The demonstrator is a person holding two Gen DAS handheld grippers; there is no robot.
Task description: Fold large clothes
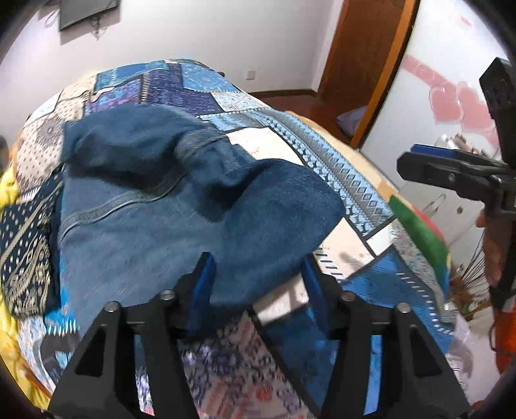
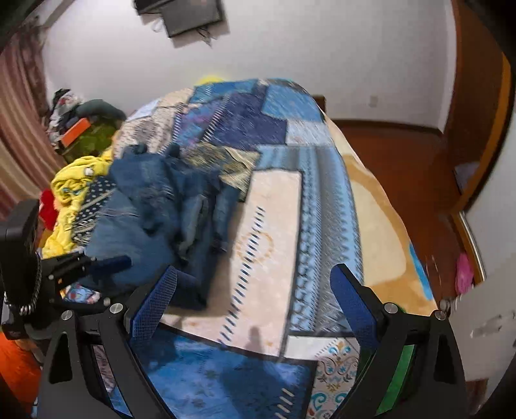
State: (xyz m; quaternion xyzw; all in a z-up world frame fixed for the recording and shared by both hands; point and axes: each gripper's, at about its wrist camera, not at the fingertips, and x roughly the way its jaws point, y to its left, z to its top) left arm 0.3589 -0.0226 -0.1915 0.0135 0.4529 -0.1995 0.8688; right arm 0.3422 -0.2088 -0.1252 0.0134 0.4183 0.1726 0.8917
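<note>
Left wrist view: the left tongs [image 1: 258,274] stand apart, a fold of the crumpled blue denim garment [image 1: 180,206] lying between them on the bed's blue-and-cream patchwork bedspread [image 1: 364,193]. White wall [image 1: 225,29] and brown wooden door frame [image 1: 367,71] lie beyond.

Right wrist view: the right tongs [image 2: 254,299] gape apart over bare bedspread [image 2: 274,225]; the denim [image 2: 167,206] lies heaped left, beside yellow cloth [image 2: 74,180].

A bed [image 2: 371,206] under a blue patchwork cover filled the room. White walls [image 2: 290,42] carried a dark screen [image 2: 193,16]; a wooden door frame [image 1: 364,64], reddish floor [image 2: 387,141] and striped curtain [image 2: 16,112] surrounded it.
</note>
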